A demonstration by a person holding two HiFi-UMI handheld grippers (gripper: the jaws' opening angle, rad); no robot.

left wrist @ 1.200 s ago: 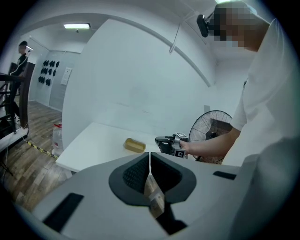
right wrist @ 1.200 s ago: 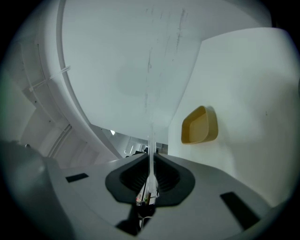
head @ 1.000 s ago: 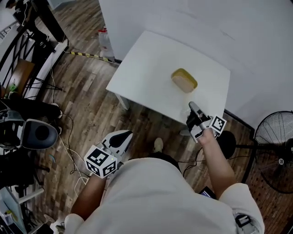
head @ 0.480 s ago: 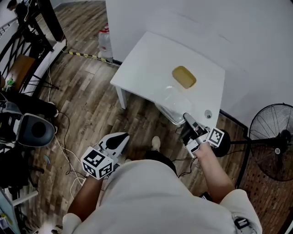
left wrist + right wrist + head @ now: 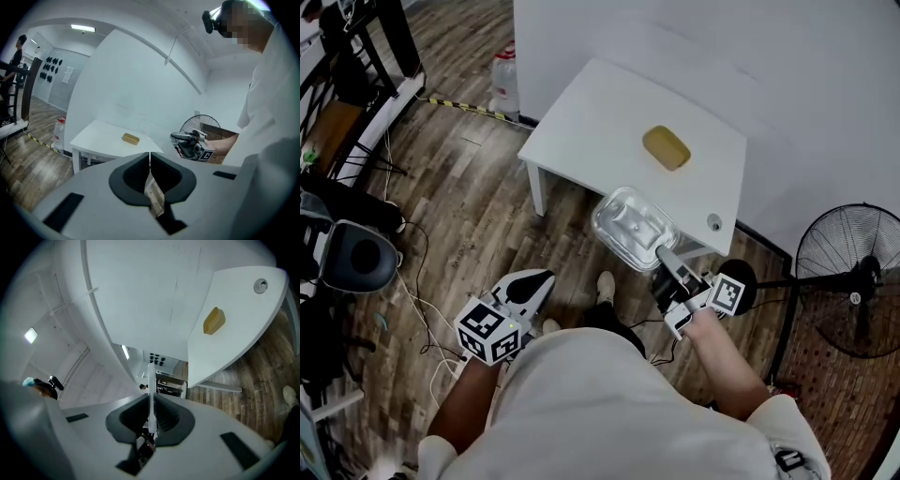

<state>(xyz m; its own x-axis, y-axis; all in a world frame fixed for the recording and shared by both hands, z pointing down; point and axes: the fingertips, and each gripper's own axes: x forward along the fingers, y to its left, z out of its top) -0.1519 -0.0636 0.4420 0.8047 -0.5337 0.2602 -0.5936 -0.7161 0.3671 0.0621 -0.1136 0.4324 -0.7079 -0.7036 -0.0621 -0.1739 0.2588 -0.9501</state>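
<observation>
At the near edge of the worktop (image 5: 600, 122), our right gripper (image 5: 661, 257) has its jaws clamped on the rim of a clear box (image 5: 628, 223). A yellow dish (image 5: 666, 147) lies beyond at twelve o'clock. At eight o'clock, our left gripper (image 5: 531, 284) hangs over the floor, its jaws closed and empty.

Clear container (image 5: 630, 223), yellow box (image 5: 667, 148), white table (image 5: 591, 117)

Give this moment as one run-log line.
right gripper: jaws shut on clear plastic container | left gripper: shut, empty | yellow block: on white table
</observation>
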